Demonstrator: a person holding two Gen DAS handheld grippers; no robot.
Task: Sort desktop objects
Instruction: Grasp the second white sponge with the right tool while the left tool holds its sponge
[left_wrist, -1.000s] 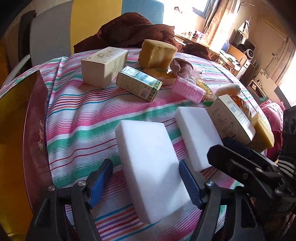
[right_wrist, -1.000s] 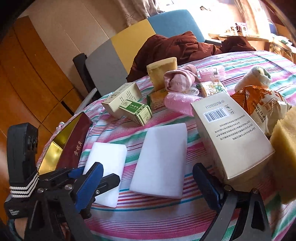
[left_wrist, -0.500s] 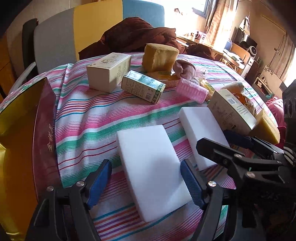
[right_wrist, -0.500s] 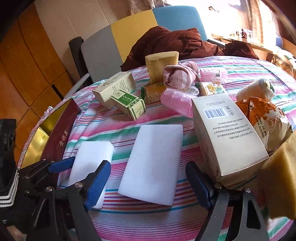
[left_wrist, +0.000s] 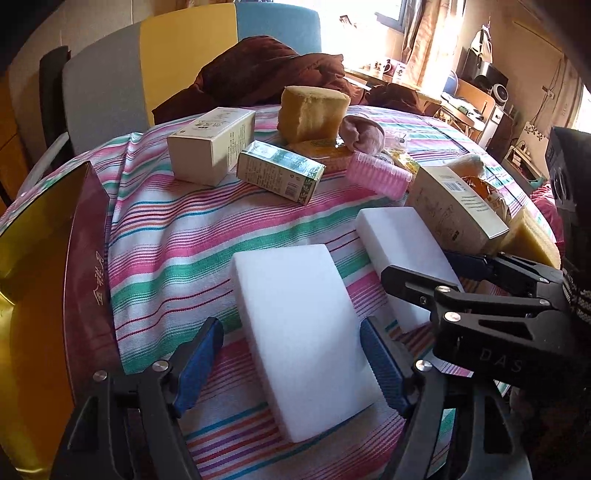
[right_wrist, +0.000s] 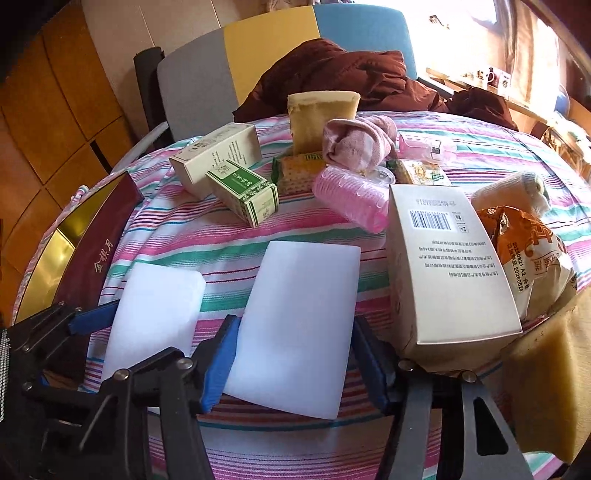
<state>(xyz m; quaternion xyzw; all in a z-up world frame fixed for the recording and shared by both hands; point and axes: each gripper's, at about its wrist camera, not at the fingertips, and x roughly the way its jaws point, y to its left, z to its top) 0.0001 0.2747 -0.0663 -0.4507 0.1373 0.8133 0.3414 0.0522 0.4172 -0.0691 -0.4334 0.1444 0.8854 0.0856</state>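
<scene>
Left gripper (left_wrist: 291, 365) spread wide, straddling left white sponge (left_wrist: 303, 317). Right gripper (right_wrist: 295, 363) likewise around right white sponge (right_wrist: 299, 325), tan box (right_wrist: 450, 266) crowding its right edge.

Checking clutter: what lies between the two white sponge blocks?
Only bare striped tablecloth between left block and right block, per the right wrist view.

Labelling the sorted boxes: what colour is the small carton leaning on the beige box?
Green and white, with leaf-like print: small carton, clearest in the right wrist view.
</scene>
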